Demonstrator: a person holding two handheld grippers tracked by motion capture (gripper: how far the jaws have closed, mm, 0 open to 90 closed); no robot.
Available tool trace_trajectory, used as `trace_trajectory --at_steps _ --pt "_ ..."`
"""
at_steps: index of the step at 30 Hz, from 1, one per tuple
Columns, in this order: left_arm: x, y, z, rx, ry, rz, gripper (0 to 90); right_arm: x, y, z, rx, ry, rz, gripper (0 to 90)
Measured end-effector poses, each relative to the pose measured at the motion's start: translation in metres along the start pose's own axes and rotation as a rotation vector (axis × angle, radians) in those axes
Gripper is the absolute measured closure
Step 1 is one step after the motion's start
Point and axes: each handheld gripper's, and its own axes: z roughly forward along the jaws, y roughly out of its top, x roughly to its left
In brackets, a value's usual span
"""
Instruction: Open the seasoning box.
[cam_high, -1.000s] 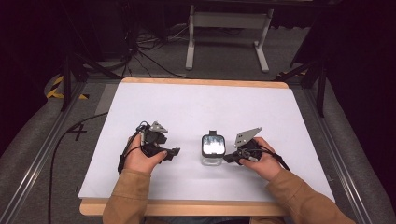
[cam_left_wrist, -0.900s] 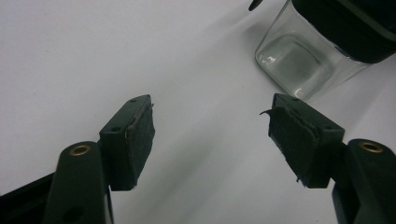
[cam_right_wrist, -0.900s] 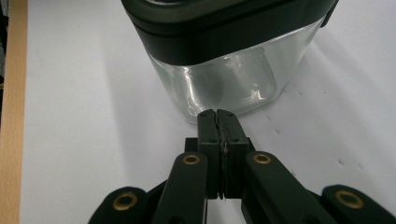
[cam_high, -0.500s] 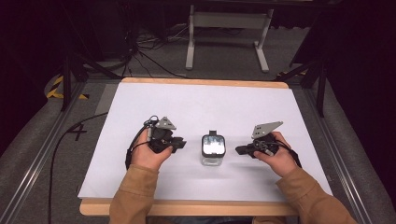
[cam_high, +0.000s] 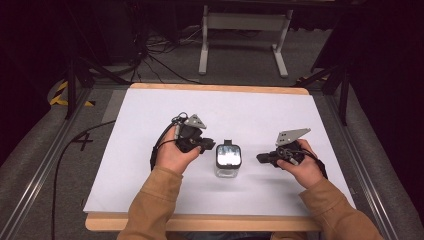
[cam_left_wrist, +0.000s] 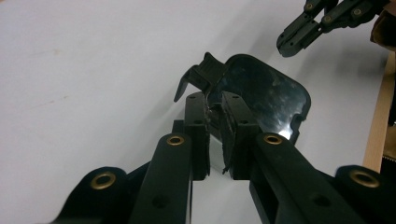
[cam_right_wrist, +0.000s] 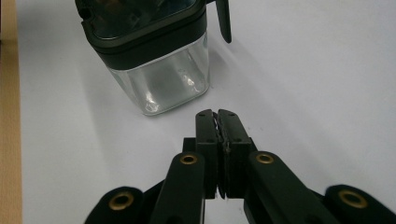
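A clear square container with a black lid stands mid-table; a black latch tab sticks out from the lid. My left gripper is at the container's left side. In the left gripper view its jaws are nearly together, pinching the lid's rim. My right gripper hovers a short way to the right of the container. The right gripper's jaws are pressed together, hold nothing, and point at the clear wall. The right gripper also appears beyond the lid.
A white sheet covers the table, and a wooden edge runs along the front. A metal stand and cables lie on the floor behind. A metal rail runs along the table's left side.
My right gripper has drawn back to the right, away from the container. My left gripper has moved right, up to the container's lid.
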Motion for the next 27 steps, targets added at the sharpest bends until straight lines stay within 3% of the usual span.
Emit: trace_trajectory --at_steps 4,11,19,23,27 --pt "0.003 0.011 0.012 -0.002 -0.035 0.009 83.6 0.000 0.001 0.000 -0.006 0.006 -0.003 87.8" --pt "0.006 0.027 0.033 0.002 -0.055 0.006 87.6 -0.002 0.001 -0.001 -0.011 0.013 0.006 87.8" --pt "0.011 0.030 0.050 0.025 -0.066 -0.002 88.3 -0.002 0.001 -0.002 -0.016 0.016 0.000 87.1" --pt "0.013 0.028 0.051 0.010 -0.085 -0.012 88.8 -0.002 0.001 -0.001 -0.015 0.014 0.000 87.1" --pt "0.012 0.029 0.051 0.012 -0.078 -0.011 89.2 -0.001 0.002 0.000 -0.011 0.021 0.001 86.9"
